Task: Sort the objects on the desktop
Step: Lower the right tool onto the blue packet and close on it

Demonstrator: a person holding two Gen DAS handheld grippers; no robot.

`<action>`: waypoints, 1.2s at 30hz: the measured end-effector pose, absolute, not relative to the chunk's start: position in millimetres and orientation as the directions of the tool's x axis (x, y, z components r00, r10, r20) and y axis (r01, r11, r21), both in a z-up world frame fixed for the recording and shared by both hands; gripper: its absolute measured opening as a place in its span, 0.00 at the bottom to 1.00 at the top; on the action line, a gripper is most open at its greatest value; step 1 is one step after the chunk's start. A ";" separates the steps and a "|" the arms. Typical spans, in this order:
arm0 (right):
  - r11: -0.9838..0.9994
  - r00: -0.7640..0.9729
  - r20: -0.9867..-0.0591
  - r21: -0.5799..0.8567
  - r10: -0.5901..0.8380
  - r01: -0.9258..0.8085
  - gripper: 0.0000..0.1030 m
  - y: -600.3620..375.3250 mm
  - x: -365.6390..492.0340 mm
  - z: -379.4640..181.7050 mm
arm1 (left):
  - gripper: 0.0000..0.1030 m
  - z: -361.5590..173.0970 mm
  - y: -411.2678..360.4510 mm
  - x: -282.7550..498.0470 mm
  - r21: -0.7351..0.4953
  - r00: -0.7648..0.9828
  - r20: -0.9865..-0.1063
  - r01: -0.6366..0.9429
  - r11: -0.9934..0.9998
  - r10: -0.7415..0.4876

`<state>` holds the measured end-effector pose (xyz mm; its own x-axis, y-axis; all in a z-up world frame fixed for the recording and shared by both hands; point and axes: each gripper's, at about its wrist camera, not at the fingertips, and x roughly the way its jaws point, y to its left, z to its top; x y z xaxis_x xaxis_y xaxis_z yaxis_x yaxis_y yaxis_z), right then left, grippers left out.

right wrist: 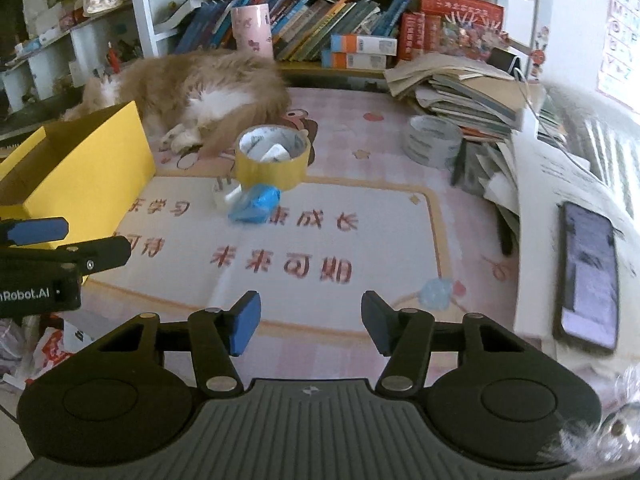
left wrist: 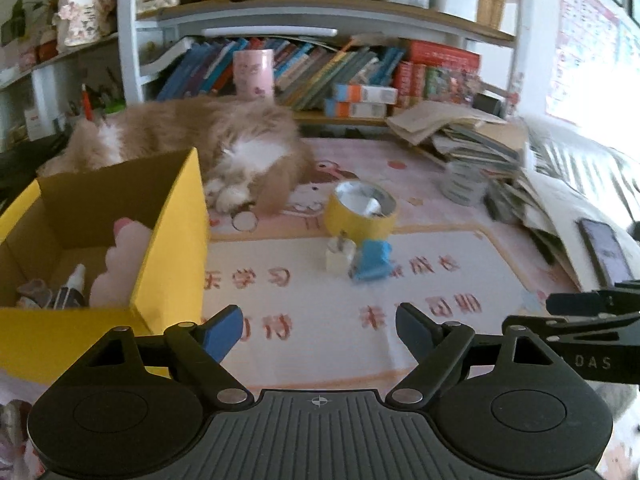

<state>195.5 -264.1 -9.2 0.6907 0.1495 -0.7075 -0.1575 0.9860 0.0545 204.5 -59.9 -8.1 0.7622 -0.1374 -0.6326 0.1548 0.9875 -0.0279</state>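
Observation:
A yellow cardboard box (left wrist: 172, 216) stands at the left of the desk mat, with a pink soft item (left wrist: 120, 264) and a small bottle (left wrist: 74, 284) inside. A yellow tape roll (left wrist: 360, 210) (right wrist: 272, 156) sits mid-mat, with a white plug (left wrist: 339, 256) (right wrist: 226, 194) and a blue crumpled item (left wrist: 372, 264) (right wrist: 256, 202) just in front of it. A grey tape roll (right wrist: 434, 140) lies by the paper pile. My left gripper (left wrist: 319, 330) is open above the mat's near part, empty. My right gripper (right wrist: 310, 322) is open too, nothing between its fingers.
An orange and white cat (left wrist: 208, 140) (right wrist: 200, 92) lies behind the box. A messy stack of books and papers (right wrist: 472, 92) fills the right side, a phone (right wrist: 588, 276) lies on papers at right. Bookshelves (left wrist: 320, 68) line the back. The other gripper's side shows at each view's edge.

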 end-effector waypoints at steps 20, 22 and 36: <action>0.911 0.590 -0.721 0.144 0.364 -0.386 0.45 -242.9 330.1 -48.1 | 0.83 -9.9 -80.0 269.0 0.055 0.763 -0.645 -0.006 0.998 0.040; 0.906 0.579 -0.726 0.147 0.371 -0.396 0.45 -238.2 339.8 -53.5 | 0.82 -10.5 -80.0 271.5 0.061 0.759 -0.649 -0.017 0.998 0.053; 0.856 0.525 -0.720 0.186 0.453 -0.483 0.26 -229.3 358.8 -68.5 | 0.75 -23.2 -86.9 282.5 0.066 0.729 -0.683 0.000 0.998 0.045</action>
